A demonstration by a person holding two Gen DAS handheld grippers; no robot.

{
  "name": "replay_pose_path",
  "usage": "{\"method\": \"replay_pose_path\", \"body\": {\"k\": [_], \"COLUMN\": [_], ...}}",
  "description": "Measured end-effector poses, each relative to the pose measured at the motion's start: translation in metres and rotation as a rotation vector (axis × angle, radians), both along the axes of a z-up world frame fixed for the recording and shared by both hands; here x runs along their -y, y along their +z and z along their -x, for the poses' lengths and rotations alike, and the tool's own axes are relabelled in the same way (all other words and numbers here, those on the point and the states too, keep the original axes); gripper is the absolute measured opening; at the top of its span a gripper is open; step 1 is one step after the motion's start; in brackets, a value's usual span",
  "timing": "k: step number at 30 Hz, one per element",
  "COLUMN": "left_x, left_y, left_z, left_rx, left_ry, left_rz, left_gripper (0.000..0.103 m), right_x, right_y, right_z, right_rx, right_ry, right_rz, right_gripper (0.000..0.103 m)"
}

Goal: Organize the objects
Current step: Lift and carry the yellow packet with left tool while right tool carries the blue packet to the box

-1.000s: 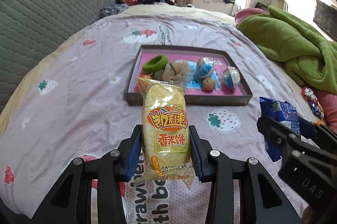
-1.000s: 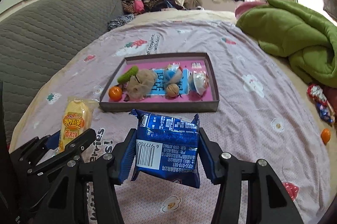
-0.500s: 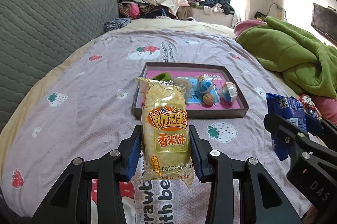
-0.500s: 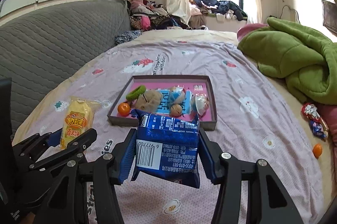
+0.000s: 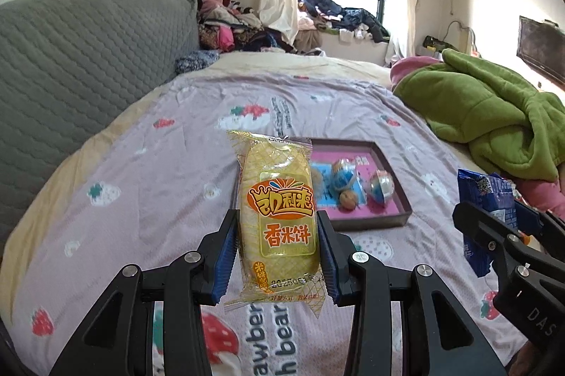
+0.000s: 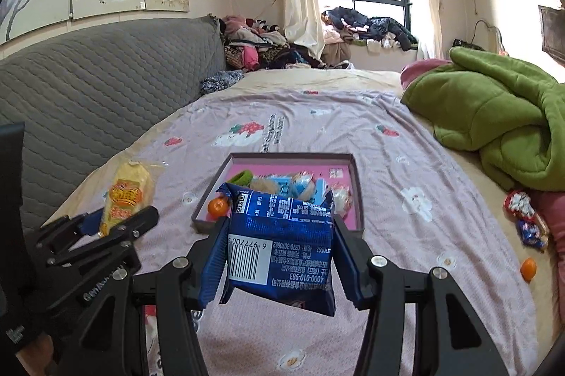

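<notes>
The jaws of the left gripper (image 5: pixel 277 256) are pressed against both long edges of a yellow rice-cracker packet (image 5: pixel 277 224), which is held upright at the centre of the left wrist view. In the right wrist view the jaws of the right gripper (image 6: pixel 279 256) are clamped on the sides of a blue snack bag (image 6: pixel 282 245), held at lower centre with its barcode side facing the camera.

Both packets are seen clear of the bedsheet (image 5: pixel 159 185), so the step in hand is judged to be the carrying of two snacks toward the shallow tray (image 5: pixel 388 220), which lies on the sheet just past the yellow packet in the left view and directly behind the blue bag in the right view. The next move would call for each packet to be brought over the tray's near wall and set on a free patch of its pink floor before the jaws are eased apart; little free room is visible.

Much of the tray is masked by the held packets. Its contents, among them a small orange fruit (image 6: pixel 217 206) in its near left corner and a blue-and-white ball (image 5: pixel 381 187), are only partly made out. Loose sweets (image 6: pixel 526 220) and another orange fruit (image 6: pixel 528 268) are seen at the right edge, with a green blanket (image 6: pixel 494 114) above.
</notes>
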State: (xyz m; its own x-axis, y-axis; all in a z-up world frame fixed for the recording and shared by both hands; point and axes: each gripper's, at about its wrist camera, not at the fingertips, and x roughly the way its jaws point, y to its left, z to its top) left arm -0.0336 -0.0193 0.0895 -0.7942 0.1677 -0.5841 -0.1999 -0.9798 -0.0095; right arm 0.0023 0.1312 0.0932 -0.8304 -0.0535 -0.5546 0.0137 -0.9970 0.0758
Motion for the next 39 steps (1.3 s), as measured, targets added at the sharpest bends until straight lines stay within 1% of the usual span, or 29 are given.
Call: {"method": "replay_pose_path", "body": {"k": [6,9,13,17,25,29,33,39], "left_x": [0.002,0.001,0.004,0.004,0.003,0.003,0.0,-0.011], "left_y": [0.023,0.029,0.032,0.029,0.021,0.014,0.005,-0.009], "left_z": [0.023,0.034,0.052,0.069,0.102,0.121,0.143,0.166], "left_rx": [-0.04,-0.05,-0.05,-0.04,-0.011,0.021,0.031,0.049], "left_ry": [-0.015,-0.014,-0.01,-0.004,-0.008,-0.032,-0.036,-0.035], "left_rz": [0.02,0.037,0.038,0.043,0.025,-0.009,-0.001,0.011], "left_gripper": [0.044,0.044,0.044,0.044,0.044,0.044,0.044,0.044], "right_x": [0.001,0.005,0.009,0.011,0.008,0.005,0.002,-0.004], "right_y": [0.015,0.02,0.023,0.022,0.013,0.009,0.004,-0.014], "right_z": [0.022,0.035,0.054,0.071,0.102,0.118,0.134,0.153], "right_rx": [-0.014,-0.013,-0.013,-0.001,0.029,0.043,0.045,0.071], "right_ry": [-0.002,0.002,0.006,0.006,0.002,-0.001,-0.007,-0.013], "right_rz": [-0.044,-0.065,-0.075,-0.08,-0.075,-0.079,-0.088,-0.089], "right_gripper": [0.055,0.055,0.055,0.055,0.055,0.055,0.055,0.055]}}
